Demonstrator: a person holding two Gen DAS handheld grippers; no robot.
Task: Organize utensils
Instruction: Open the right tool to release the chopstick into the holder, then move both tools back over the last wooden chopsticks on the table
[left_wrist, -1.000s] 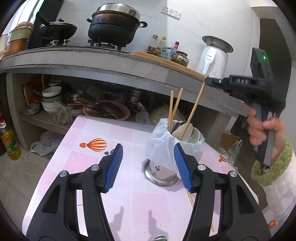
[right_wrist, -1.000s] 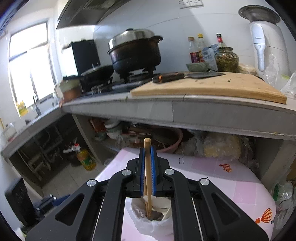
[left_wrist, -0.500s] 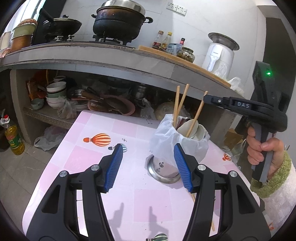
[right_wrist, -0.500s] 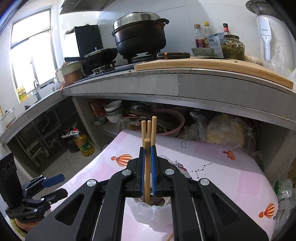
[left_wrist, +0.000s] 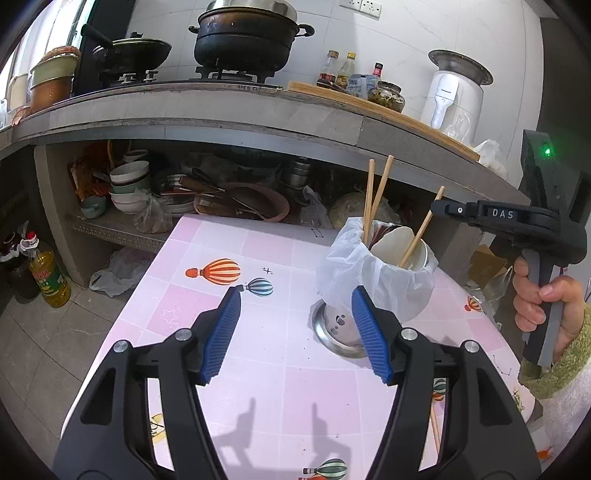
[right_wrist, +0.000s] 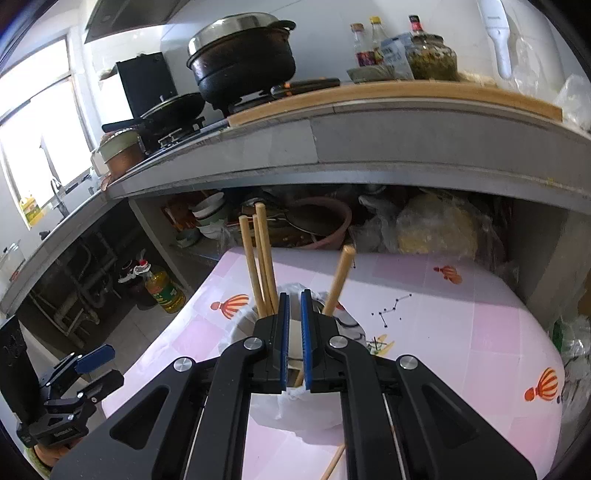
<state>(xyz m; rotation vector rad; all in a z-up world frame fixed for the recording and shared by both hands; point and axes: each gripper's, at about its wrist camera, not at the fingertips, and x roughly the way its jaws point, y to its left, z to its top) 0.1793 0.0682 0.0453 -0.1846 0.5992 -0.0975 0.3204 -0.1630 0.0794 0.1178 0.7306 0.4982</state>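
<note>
A steel utensil holder (left_wrist: 332, 332) lined with a white plastic bag (left_wrist: 369, 273) stands on the pink table. It holds a white cup and upright wooden chopsticks (left_wrist: 369, 199). My left gripper (left_wrist: 295, 328) hangs just in front of it; its jaws are opening and nothing is between them. My right gripper (right_wrist: 294, 295) sits over the holder's mouth (right_wrist: 240, 328), pads nearly together with only a slit showing white. One chopstick (right_wrist: 338, 280) leans out to the right from behind the right finger, outside the pads. From the left wrist view it (left_wrist: 421, 229) slants beside the right gripper's tip (left_wrist: 437, 206).
A loose chopstick (left_wrist: 436, 424) lies on the table (left_wrist: 258, 387) near the right edge. Behind runs a stone counter (left_wrist: 258, 122) with pots, bottles and a cutting board, and a cluttered shelf underneath. An oil bottle (left_wrist: 48, 277) stands on the floor at left. A hand (left_wrist: 546, 306) holds the right gripper.
The right gripper has sunk toward the holder. The chopstick that stood upright between its pads now leans free to the right. The left jaws stand a little wider.
</note>
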